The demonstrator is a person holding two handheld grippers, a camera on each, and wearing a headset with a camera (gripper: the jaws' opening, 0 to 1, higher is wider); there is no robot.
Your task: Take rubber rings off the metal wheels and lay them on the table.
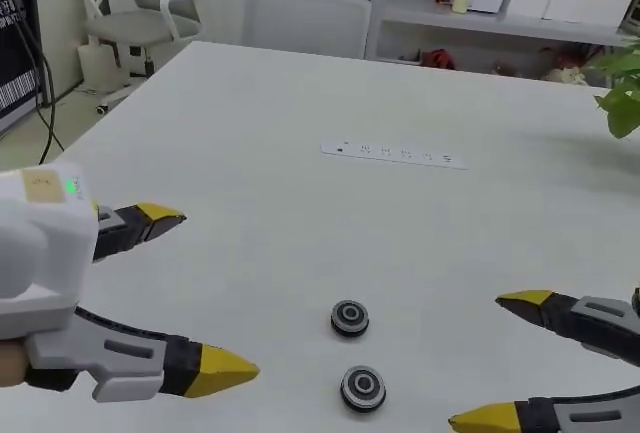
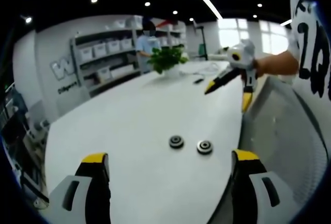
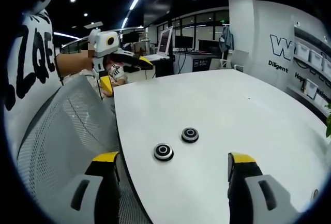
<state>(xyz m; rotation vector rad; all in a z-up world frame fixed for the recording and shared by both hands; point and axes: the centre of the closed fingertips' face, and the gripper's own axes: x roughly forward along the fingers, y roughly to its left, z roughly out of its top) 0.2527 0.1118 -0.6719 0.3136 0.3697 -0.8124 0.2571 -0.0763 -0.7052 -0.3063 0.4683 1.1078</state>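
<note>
Rubber-ringed metal wheels (image 1: 350, 318) lie between our left gripper (image 1: 215, 293) and right gripper (image 1: 478, 360), whose jaws we hold wide, ready to grasp.

right tongs (image 1: 476, 360) cut by frame edge; wheels (image 1: 350, 317) too small for detail.

The left gripper (image 1: 207, 293) has 2 long jaws. Each jaw is light grey near the handle, with a dark slot in it, then black, and it ends in a pointed yellow tip. The right gripper (image 1: 492, 358) has the same form and the same 3 colours: grey, black and yellow. The person wears a white shirt (image 3: 28, 63) with short sleeves and big black letters printed on the front.
</note>
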